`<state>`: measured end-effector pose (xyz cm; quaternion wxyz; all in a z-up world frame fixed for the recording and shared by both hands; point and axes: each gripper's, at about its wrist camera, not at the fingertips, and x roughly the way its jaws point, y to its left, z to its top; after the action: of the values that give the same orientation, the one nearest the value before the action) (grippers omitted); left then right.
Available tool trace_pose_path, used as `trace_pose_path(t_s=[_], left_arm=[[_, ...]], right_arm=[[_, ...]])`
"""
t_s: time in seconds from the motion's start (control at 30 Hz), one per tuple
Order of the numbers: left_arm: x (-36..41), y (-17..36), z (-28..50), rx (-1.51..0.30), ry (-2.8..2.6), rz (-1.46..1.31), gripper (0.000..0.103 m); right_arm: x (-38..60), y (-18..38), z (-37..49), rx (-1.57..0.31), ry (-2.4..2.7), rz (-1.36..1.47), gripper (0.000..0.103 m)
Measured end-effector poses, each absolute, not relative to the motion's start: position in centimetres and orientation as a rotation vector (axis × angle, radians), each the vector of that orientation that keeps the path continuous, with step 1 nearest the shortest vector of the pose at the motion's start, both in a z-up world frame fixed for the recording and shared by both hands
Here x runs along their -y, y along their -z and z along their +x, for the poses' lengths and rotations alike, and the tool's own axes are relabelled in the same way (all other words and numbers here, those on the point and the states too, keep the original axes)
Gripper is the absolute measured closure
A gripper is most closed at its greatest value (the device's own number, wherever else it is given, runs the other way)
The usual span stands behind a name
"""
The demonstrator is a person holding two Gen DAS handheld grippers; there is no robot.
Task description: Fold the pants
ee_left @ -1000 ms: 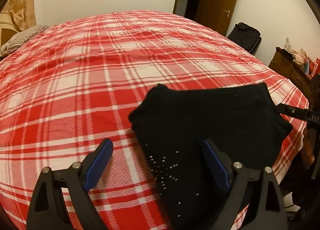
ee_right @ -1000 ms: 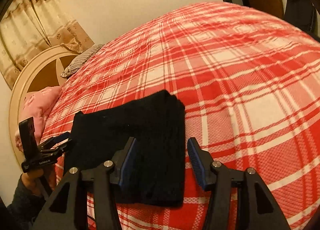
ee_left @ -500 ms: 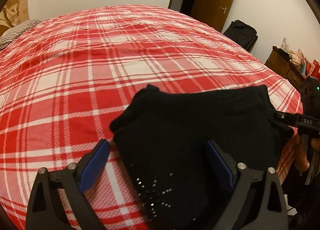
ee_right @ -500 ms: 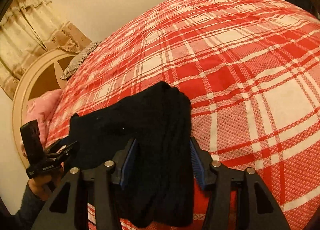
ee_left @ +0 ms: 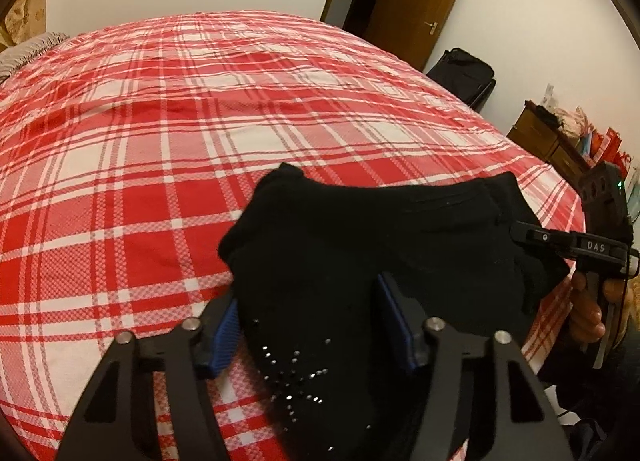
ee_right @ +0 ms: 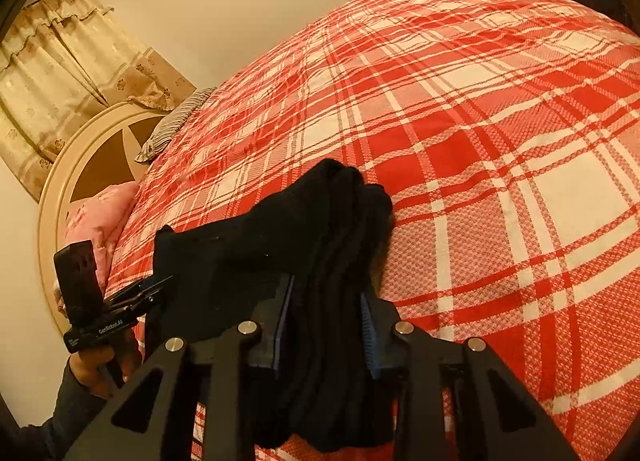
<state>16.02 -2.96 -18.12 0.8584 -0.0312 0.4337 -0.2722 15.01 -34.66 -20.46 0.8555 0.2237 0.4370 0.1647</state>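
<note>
Black pants (ee_left: pixel 360 245), folded into a wad, lie on the red plaid bed (ee_left: pixel 160 133) near its edge, at 6 o'clock in both views.

Left gripper (ee_left: pixel 308 325): jaws narrowed around one end of the pants, blue pads (ee_left: pixel 226 327) pressing the cloth from both sides. Fabric with small silver studs (ee_left: pixel 296 377) bunches between the fingers and hangs toward the camera. Holding the pants.

Right gripper (ee_right: pixel 326 323): jaws narrow, clamped on the thick stacked-fold end of the pants (ee_right: pixel 320 253). Blue pad edges (ee_right: pixel 368 331) show on either side of the cloth; the folds fill the gap and spill below the fingers at 6 o'clock. Holding the pants.

In the left view the right gripper (ee_left: pixel 532 237) sits at 3 o'clock, its tip on the far end of the pants, hand (ee_left: pixel 588 305) below it. In the right view the left gripper (ee_right: pixel 136 297) sits at 8 o'clock, tip at the pants corner, hand (ee_right: pixel 96 369) under it.

Pants span between the two grippers, middle resting on the bed.

Around: door (ee_left: pixel 416 1) at 1 o'clock, black bag (ee_left: pixel 464 73) and dresser (ee_left: pixel 548 141) at 2 o'clock in the left view; headboard (ee_right: pixel 72 181), pink pillow (ee_right: pixel 100 217) and curtain (ee_right: pixel 60 73) at 9–10 o'clock in the right view.
</note>
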Motion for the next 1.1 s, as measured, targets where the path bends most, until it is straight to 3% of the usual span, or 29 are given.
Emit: trace_pose_path(t_s=[0.13, 0.2, 0.3, 0.6, 1.1], left_arm=[[2.5, 18.1, 16.0, -0.908, 0.592, -0.07, 0.051], [2.6, 17.9, 15.9, -0.903, 0.596, -0.063, 0.067], [2.7, 17.2, 15.5, -0.887, 0.608, -0.047, 0.079], [-0.5, 14.8, 14.6, -0.832, 0.583, -0.1, 0.083], [-14.4, 13.0, 14.5, -0.749, 0.209, -0.147, 0.084]], right_arm=[[33.8, 19.1, 14.6, -0.902, -0.347, 0.413, 0.074], [33.2, 18.2, 14.4, -0.887, -0.35, 0.376, 0.074], [32.0, 16.3, 14.0, -0.857, -0.365, 0.321, 0.075], [27.2, 12.9, 17.4, -0.839, -0.474, 0.215, 0.075], [9.3, 14.0, 28.7, -0.876, -0.77, 0.098, 0.075]])
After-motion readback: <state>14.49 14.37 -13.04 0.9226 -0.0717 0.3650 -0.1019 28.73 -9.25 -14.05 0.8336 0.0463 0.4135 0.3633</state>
